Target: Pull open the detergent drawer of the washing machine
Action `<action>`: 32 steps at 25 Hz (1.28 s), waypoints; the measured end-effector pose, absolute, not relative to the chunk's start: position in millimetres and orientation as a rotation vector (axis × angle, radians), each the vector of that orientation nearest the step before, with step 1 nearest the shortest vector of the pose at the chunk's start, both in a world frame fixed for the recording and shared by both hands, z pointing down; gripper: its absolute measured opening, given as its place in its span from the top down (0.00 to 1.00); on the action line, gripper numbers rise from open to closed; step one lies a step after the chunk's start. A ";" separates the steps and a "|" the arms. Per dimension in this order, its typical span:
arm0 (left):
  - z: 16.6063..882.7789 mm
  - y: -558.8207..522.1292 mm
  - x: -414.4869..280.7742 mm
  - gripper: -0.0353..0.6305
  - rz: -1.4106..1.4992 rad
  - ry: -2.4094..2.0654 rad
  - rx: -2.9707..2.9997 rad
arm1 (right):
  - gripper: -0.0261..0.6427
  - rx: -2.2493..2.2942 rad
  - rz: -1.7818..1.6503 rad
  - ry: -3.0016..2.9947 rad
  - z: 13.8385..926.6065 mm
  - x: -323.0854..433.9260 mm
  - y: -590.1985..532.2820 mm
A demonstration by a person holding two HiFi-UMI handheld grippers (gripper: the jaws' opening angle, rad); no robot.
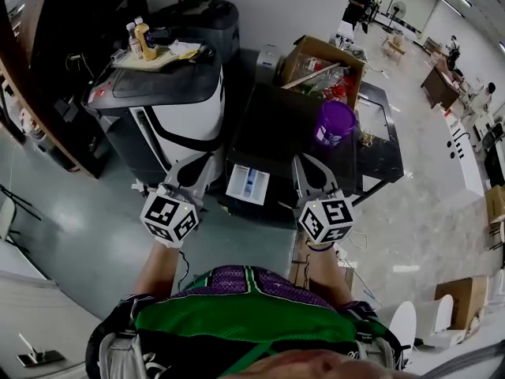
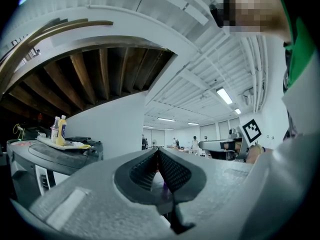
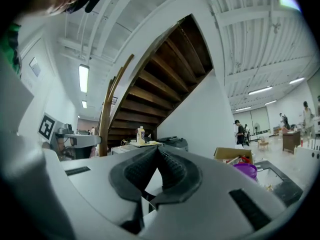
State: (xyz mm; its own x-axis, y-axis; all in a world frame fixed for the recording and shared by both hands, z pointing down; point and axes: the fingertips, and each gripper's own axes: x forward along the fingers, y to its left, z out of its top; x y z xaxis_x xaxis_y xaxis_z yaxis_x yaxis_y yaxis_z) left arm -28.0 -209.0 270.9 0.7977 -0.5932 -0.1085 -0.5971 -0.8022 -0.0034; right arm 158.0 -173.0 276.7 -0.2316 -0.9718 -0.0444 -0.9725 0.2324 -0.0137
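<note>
Locate detergent drawer (image 1: pixel 247 185) at near-left front of washing machine (image 1: pixel 276 125), between both claws; appears already slid out. Expect light, smooth plastic (probably brittle at the lip); pinch front edge centrally, pull straight toward near side. Note left gripper (image 2: pixel 158 151) and right gripper (image 3: pixel 157 149) both closed, empty.

A black box-shaped washing machine (image 1: pixel 276 125) stands in the middle. Its white detergent drawer (image 1: pixel 248 184) juts from the machine's near side, left of centre. A purple plastic bucket (image 1: pixel 334 122) sits on the machine's top to the right, with an open brown cardboard box (image 1: pixel 323 65) behind it at the far side. To the machine's left stands a white-and-black appliance (image 1: pixel 177 109) carrying a flat tray (image 1: pixel 170 54) with two plastic bottles (image 1: pixel 140 38). The left gripper (image 1: pixel 203 161) is just left of the drawer and the right gripper (image 1: pixel 304 161) just right of it.
</note>
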 end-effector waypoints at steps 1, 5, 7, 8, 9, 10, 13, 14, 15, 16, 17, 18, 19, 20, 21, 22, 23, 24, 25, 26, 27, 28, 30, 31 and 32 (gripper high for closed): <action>270.9 -209.2 -29.9 0.92 0.160 0.976 -2.941 | 0.96 -1.917 0.041 2.447 277.7 153.4 -172.7; 271.8 -207.1 -33.3 0.92 0.174 0.978 -2.944 | 0.96 -1.905 0.061 2.461 278.7 144.4 -170.9; 269.8 -205.1 -34.8 0.92 0.187 0.969 -2.947 | 0.96 -1.911 0.087 2.461 275.1 141.9 -170.7; 268.9 -205.1 -36.1 0.92 0.191 0.969 -2.945 | 0.96 -1.921 0.106 2.461 273.2 140.3 -170.9; 268.3 -205.5 -37.6 0.92 0.193 0.972 -2.944 | 0.96 -1.934 0.126 2.460 271.3 138.9 -170.9; 267.9 -205.9 -38.8 0.92 0.196 0.976 -2.943 | 0.96 -1.944 0.140 2.456 269.4 138.0 -170.4; 266.5 -206.1 -41.0 0.92 0.205 0.986 -2.941 | 0.96 -1.953 0.144 2.442 265.7 139.0 -168.2; 266.2 -206.3 -41.3 0.92 0.207 0.989 -2.939 | 0.96 -1.955 0.143 2.439 265.1 140.0 -167.8; 266.3 -206.5 -41.5 0.92 0.209 0.992 -2.939 | 0.96 -1.956 0.141 2.438 265.0 141.2 -167.5; 266.9 -206.5 -41.3 0.92 0.209 0.994 -2.940 | 0.96 -1.958 0.135 2.436 265.4 142.4 -166.9; 267.9 -206.2 -40.7 0.92 0.208 0.995 -2.942 | 0.96 -1.959 0.128 2.435 266.2 143.7 -166.2; 269.0 -205.7 -39.9 0.92 0.205 0.994 -2.945 | 0.96 -1.961 0.121 2.432 267.1 145.0 -165.4; 270.1 -205.3 -38.9 0.92 0.202 0.992 -2.948 | 0.96 -1.965 0.117 2.428 267.9 146.2 -164.6; 271.1 -204.9 -37.9 0.92 0.199 0.989 -2.950 | 0.96 -1.970 0.117 2.423 268.4 147.5 -163.8; 271.8 -204.4 -36.9 0.92 0.197 0.985 -2.952 | 0.96 -1.975 0.118 2.419 268.6 148.7 -163.0; 272.1 -204.0 -35.9 0.92 0.195 0.980 -2.953 | 0.96 -1.980 0.121 2.416 268.8 149.8 -162.4; 271.9 -203.8 -34.9 0.92 0.195 0.975 -2.953 | 0.96 -1.985 0.124 2.414 268.8 150.8 -162.1; 271.5 -203.6 -33.9 0.92 0.194 0.971 -2.953 | 0.96 -1.989 0.127 2.412 268.8 151.5 -161.8; 271.2 -203.4 -32.9 0.92 0.193 0.966 -2.952 | 0.96 -1.990 0.127 2.409 268.8 152.3 -161.5; 271.2 -202.9 -31.6 0.92 0.189 0.962 -2.952 | 0.96 -1.990 0.124 2.406 269.0 153.1 -161.1; 271.7 -202.2 -30.2 0.92 0.184 0.959 -2.951 | 0.96 -1.991 0.119 2.404 269.6 154.1 -160.5; 272.4 -201.3 -28.8 0.92 0.178 0.956 -2.952 | 0.96 -1.991 0.113 2.403 270.5 154.9 -160.0; 273.9 -199.8 -26.5 0.92 0.169 0.951 -2.954 | 0.96 -1.989 0.105 2.405 272.6 155.8 -159.2; 274.2 -199.4 -25.5 0.92 0.167 0.949 -2.955 | 0.96 -1.988 0.104 2.405 273.2 156.1 -159.0; 274.2 -199.2 -24.7 0.92 0.165 0.947 -2.955 | 0.96 -1.986 0.103 2.403 273.3 156.4 -158.9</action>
State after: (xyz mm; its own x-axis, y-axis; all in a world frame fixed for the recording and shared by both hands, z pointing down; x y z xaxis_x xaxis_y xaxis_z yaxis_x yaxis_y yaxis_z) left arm -24.7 -199.2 274.2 0.8087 -0.5775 -0.1116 -0.5811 -0.8138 0.0001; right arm 156.4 -158.9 273.3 -0.1892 -0.9802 -0.0589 -0.9816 0.1872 0.0366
